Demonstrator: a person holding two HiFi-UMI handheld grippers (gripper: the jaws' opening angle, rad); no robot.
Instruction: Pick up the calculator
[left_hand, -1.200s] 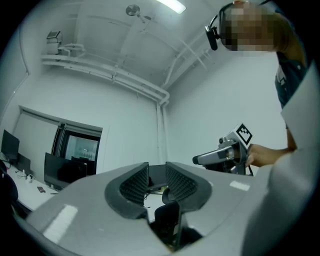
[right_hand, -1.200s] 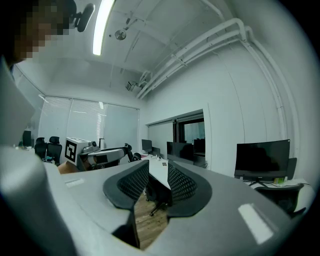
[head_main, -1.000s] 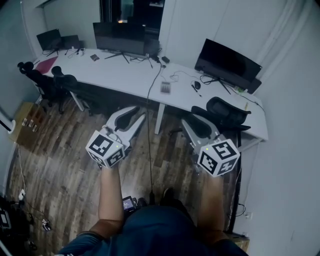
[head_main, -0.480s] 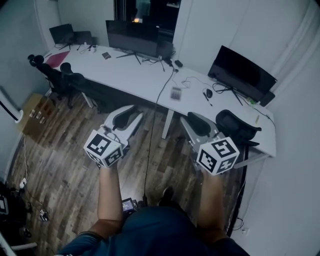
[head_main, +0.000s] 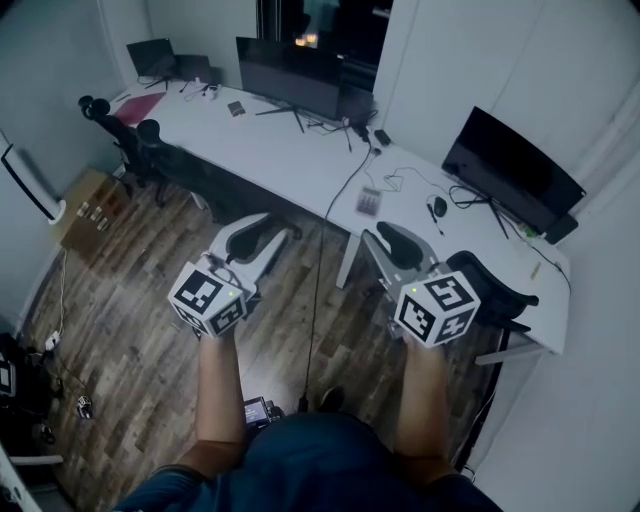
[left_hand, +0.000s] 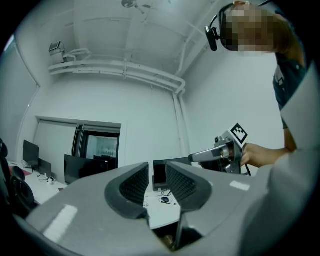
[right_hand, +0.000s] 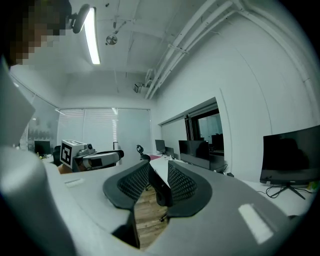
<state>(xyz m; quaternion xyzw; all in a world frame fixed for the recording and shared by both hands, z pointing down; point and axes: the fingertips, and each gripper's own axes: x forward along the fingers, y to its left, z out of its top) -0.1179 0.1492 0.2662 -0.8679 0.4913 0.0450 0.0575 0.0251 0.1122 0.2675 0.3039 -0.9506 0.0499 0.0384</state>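
Head view: left gripper (head_main: 272, 228) and right gripper (head_main: 386, 240) parted, empty, well short of the likely calculator (head_main: 369, 202); approach needed.

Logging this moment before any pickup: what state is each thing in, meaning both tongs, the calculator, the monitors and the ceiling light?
left tongs: open, empty.
right tongs: open, empty.
calculator: lying flat on the white desk, untouched.
centre monitor: screen dark.
right monitor: screen dark.
ceiling light: lit.
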